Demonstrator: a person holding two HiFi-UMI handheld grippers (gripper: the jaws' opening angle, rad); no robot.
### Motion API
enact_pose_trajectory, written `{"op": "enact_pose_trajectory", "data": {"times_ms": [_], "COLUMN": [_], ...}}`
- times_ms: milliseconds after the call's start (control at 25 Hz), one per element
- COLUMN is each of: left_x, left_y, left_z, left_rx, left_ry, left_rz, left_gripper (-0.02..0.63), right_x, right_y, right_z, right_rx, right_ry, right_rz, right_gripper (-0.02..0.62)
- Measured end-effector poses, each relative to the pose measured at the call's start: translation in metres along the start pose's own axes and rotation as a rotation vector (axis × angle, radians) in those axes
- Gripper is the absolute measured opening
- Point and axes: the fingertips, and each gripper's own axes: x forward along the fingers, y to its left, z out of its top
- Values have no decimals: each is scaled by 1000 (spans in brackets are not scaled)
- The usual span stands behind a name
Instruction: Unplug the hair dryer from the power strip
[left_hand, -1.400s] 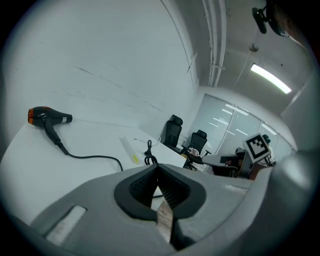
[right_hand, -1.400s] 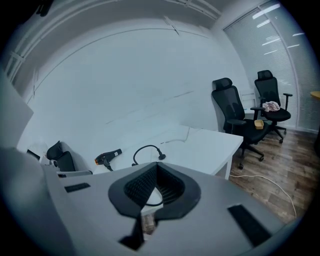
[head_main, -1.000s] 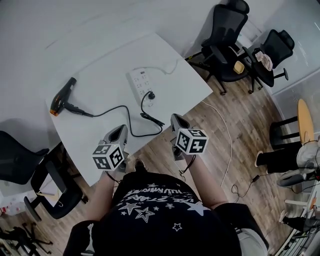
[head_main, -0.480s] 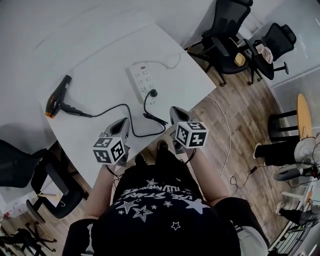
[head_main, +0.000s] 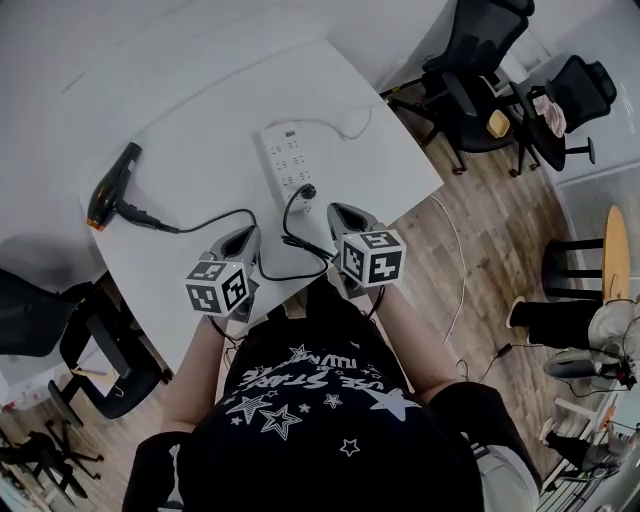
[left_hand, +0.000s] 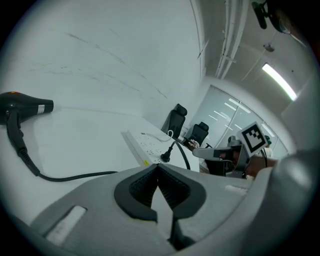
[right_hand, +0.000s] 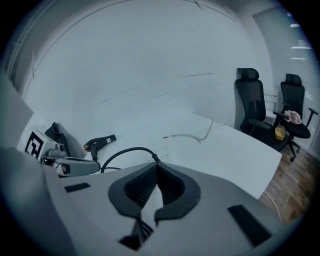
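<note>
Office: swivel chairs (head_main: 470, 45), white table (head_main: 200, 110).

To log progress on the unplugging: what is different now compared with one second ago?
The left gripper and the right gripper moved forward over the table, toward the power strip; the right one now nears the plug. Their tongs, shut, hold nothing. The hair dryer, cord and plug stayed in place, still plugged in.
</note>
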Motion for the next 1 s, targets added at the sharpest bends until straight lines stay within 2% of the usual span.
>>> {"op": "enact_pose_trajectory", "data": {"times_ms": [120, 280, 680, 1000], "left_x": [18, 42, 87, 120], "left_y": [2, 12, 20, 17], "left_z": [2, 3, 26, 32], "left_rx": [27, 113, 123, 149], "left_ry": [20, 65, 50, 93], "left_rz": [-17, -14, -52, -103], "left_gripper": [8, 8, 8, 8], "right_x": [10, 24, 56, 71], "right_y": [-6, -16, -8, -9], "right_z": [3, 5, 0, -6], "right_rx": [-12, -33, -124, -144], "right_ry": [22, 61, 162, 200], "right_rz": [30, 71, 204, 233], "right_gripper": [9, 9, 9, 9]}}
